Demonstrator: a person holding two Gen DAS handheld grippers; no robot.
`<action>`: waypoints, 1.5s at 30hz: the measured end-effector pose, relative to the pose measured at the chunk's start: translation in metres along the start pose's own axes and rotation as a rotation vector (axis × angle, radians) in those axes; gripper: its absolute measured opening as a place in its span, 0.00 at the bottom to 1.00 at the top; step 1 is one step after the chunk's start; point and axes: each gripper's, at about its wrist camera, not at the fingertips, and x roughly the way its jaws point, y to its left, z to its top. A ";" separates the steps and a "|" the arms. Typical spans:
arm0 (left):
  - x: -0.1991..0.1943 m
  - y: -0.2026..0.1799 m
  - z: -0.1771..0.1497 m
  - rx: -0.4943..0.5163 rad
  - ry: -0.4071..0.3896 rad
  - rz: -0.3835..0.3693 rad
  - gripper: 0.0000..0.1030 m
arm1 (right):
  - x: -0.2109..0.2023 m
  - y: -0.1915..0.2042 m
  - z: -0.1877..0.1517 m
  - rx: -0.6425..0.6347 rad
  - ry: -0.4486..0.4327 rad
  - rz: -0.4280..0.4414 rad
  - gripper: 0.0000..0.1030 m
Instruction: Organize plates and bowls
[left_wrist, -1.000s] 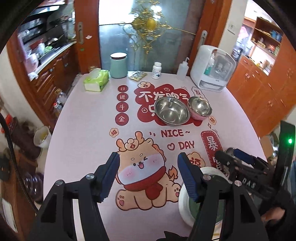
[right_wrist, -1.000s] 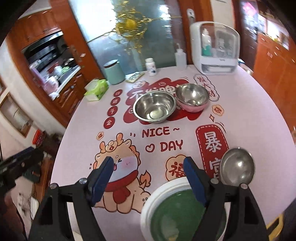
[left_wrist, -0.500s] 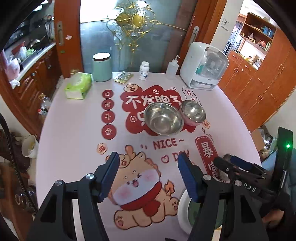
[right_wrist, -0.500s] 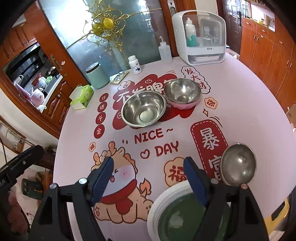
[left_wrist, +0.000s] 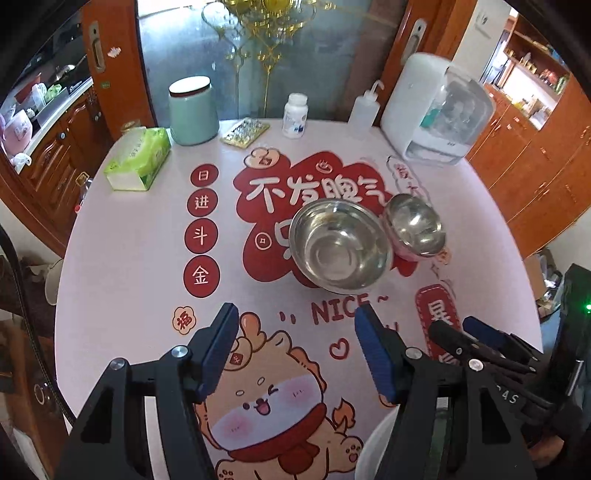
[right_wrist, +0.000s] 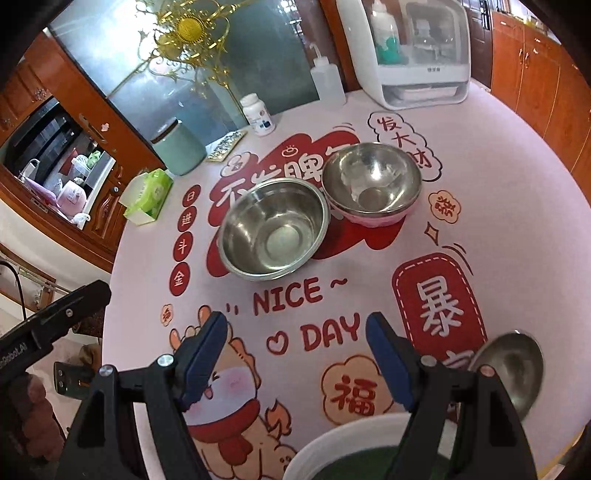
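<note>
"NICE ~ DAY" on the pink tablecloth (right_wrist: 498, 192), "福" in a cloud badge (right_wrist: 356, 393) printed on it

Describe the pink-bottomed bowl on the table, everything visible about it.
The pink-bottomed bowl is round, with a shiny steel-looking inside and a pale pink outer shell showing below the rim. It stands upright and empty on the printed tablecloth, over the red cloud graphic. It sits right beside the larger steel bowl, their rims close or touching; I cannot tell which. Neither gripper is near it.
</note>
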 end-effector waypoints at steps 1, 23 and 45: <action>0.008 -0.001 0.002 -0.001 0.008 0.005 0.62 | 0.006 -0.002 0.003 0.005 0.004 0.011 0.76; 0.120 -0.004 0.019 -0.013 -0.021 -0.045 0.62 | 0.078 -0.023 0.014 -0.007 -0.155 0.133 0.75; 0.198 0.009 0.015 -0.059 0.039 -0.154 0.43 | 0.123 -0.020 0.007 -0.014 -0.167 0.159 0.45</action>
